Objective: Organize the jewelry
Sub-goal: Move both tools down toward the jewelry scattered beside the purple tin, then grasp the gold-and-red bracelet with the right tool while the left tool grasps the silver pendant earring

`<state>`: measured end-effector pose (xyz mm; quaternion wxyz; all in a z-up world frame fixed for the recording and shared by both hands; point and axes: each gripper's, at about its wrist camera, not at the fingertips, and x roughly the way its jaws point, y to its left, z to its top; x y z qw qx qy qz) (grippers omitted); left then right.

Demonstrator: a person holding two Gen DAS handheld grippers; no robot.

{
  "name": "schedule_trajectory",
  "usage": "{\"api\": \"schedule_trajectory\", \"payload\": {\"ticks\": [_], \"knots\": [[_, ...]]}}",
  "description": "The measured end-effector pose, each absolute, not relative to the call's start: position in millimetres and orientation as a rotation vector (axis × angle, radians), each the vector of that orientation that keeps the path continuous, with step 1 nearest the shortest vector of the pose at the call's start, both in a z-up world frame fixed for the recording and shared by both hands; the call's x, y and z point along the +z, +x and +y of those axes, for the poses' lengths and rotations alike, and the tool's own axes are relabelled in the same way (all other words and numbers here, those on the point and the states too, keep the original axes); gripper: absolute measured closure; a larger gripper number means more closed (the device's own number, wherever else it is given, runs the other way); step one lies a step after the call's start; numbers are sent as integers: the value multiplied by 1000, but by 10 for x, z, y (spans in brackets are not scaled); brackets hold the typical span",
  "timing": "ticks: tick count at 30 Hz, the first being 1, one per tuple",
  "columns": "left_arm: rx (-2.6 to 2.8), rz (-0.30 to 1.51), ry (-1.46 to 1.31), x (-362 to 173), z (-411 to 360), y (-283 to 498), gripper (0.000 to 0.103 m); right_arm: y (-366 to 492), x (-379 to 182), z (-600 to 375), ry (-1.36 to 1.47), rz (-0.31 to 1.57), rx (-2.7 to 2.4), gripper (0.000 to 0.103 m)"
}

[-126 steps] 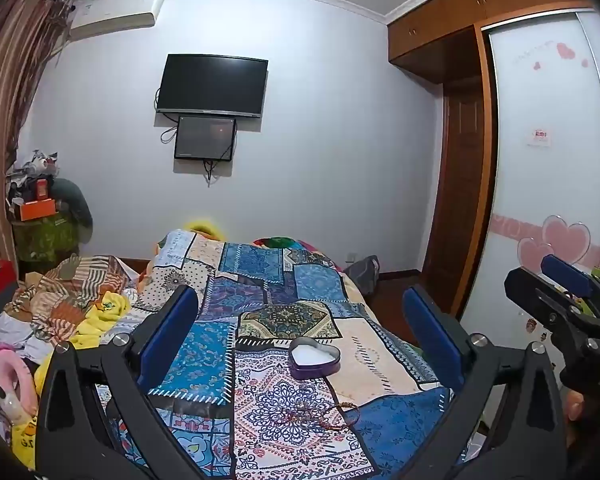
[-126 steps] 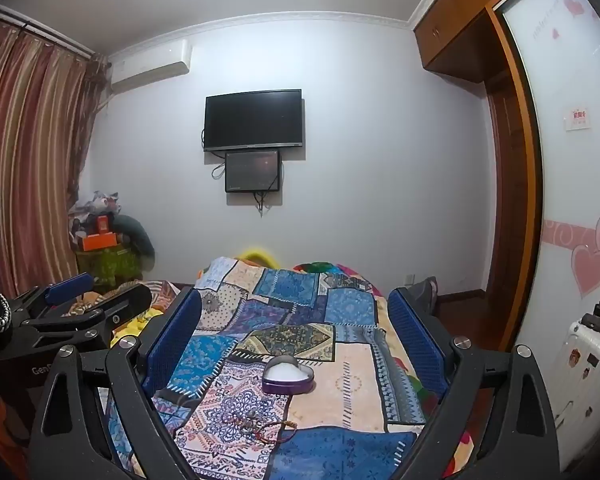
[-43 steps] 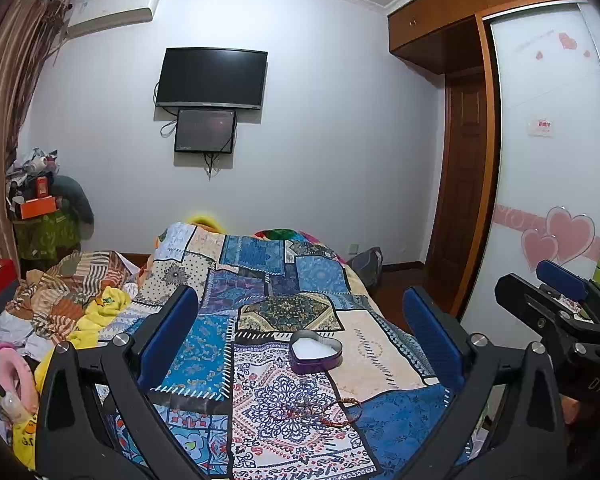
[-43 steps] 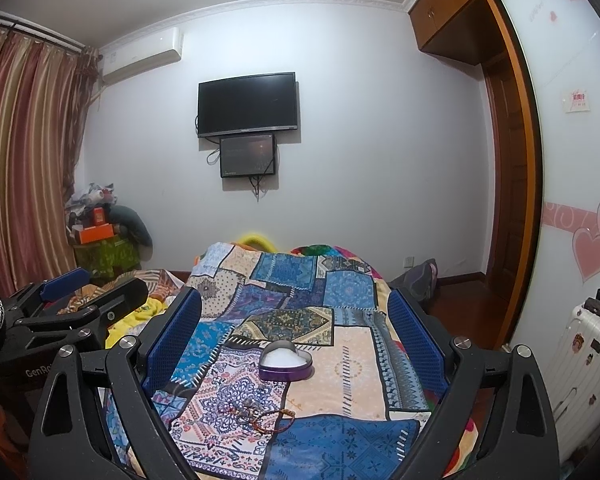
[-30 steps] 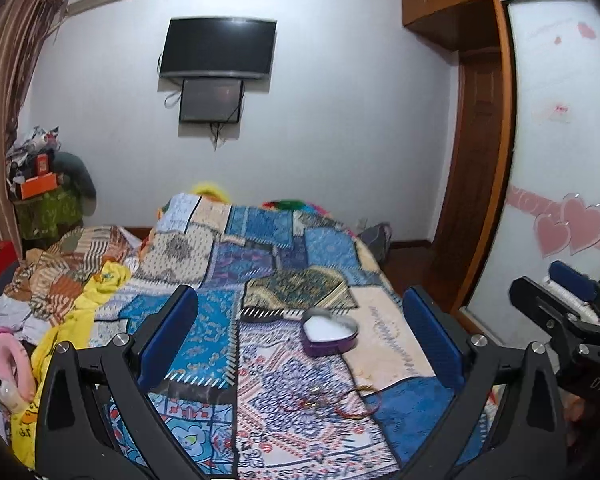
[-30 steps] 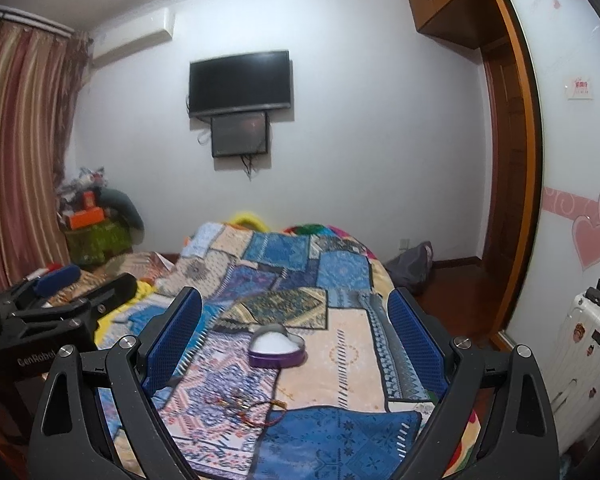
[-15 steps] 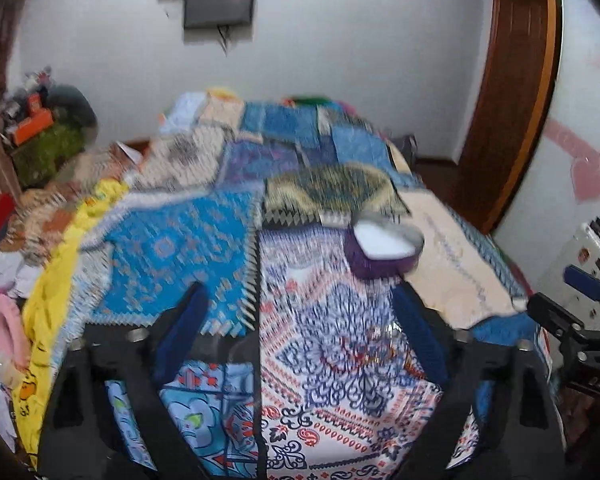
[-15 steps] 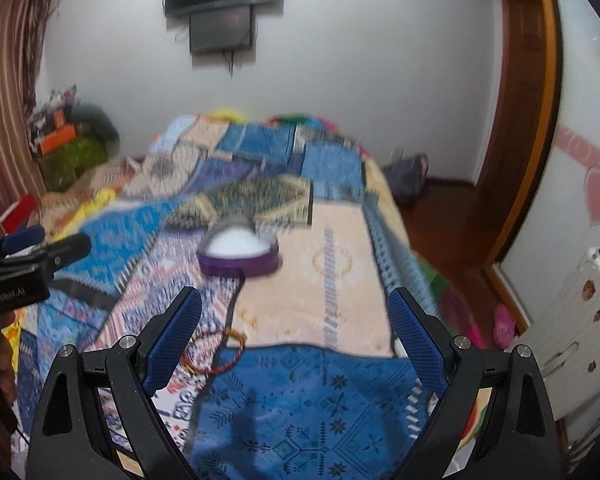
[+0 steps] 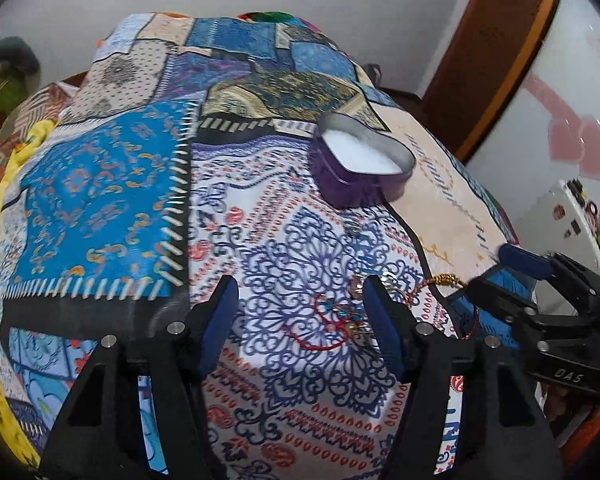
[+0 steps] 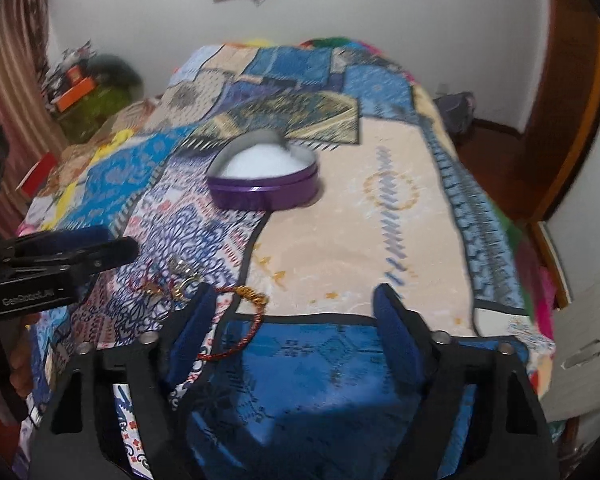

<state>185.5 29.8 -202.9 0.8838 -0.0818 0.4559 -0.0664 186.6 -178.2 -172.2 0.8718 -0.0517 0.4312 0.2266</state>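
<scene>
A purple heart-shaped tin with a white lining stands open on the patchwork bedspread; it also shows in the right wrist view. A tangle of jewelry with red cord and small charms lies near the bed's foot. A red-and-gold bracelet lies beside it. My left gripper is open and empty, its fingers low over the tangle. My right gripper is open and empty over the blue patch, its left finger by the bracelet.
The bed fills most of both views. A white suitcase stands to the right of the bed foot. A wooden door frame and floor lie at the right. Clutter and a curtain sit at the far left.
Both grippers have tilted down from facing the room and moved in close over the bed's foot. The tin and the jewelry now look much nearer. Both grippers' fingers stand closer together than before.
</scene>
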Motion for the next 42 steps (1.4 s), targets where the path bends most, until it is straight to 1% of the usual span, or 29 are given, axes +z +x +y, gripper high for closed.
{"api": "schedule_trajectory", "payload": {"ticks": [2,3,5,6,8,11,12,13,14,17,18,20,21,22,24,33,42], "knots": [[-159,952,-151,-2045,234,1869,40,1897,-1779,-1745,-119,920,499,47],[-172,954,-145,-2056,212,1880,42,1902,-1798,-1722,-133,922,504,48],[-196,965,-143,-2089,171,1896,47,1919,-1816,-1673,-157,921,521,56],[-206,972,-146,-2108,165,1911,50,1923,-1827,-1657,-162,924,533,57],[-226,987,-154,-2149,146,1942,55,1943,-1858,-1619,-175,934,550,68],[-245,989,-156,-2166,124,1959,60,1950,-1900,-1571,-208,933,554,73],[-252,986,-157,-2164,114,1955,63,1942,-1907,-1559,-220,928,558,75],[-261,984,-154,-2162,103,1957,66,1936,-1914,-1545,-236,922,561,79],[-267,984,-148,-2163,88,1961,66,1935,-1918,-1542,-240,921,565,83],[-273,979,-131,-2164,43,1979,68,1945,-1927,-1542,-243,920,570,89],[-275,978,-128,-2163,36,1979,70,1948,-1931,-1544,-244,919,573,91],[-276,977,-114,-2174,5,1997,78,1934,-1932,-1535,-245,915,574,93],[-275,976,-110,-2178,3,2001,83,1930,-1934,-1533,-248,912,573,93],[-277,975,-109,-2180,0,2005,86,1927,-1933,-1532,-248,910,573,94],[-280,972,-111,-2175,-2,1999,89,1925,-1928,-1531,-244,910,575,95],[-258,933,-101,-2039,58,1920,89,1905,-1877,-1563,-208,911,570,97],[-231,909,-86,-1917,118,1811,89,1838,-1698,-1586,-192,863,560,97]]}}
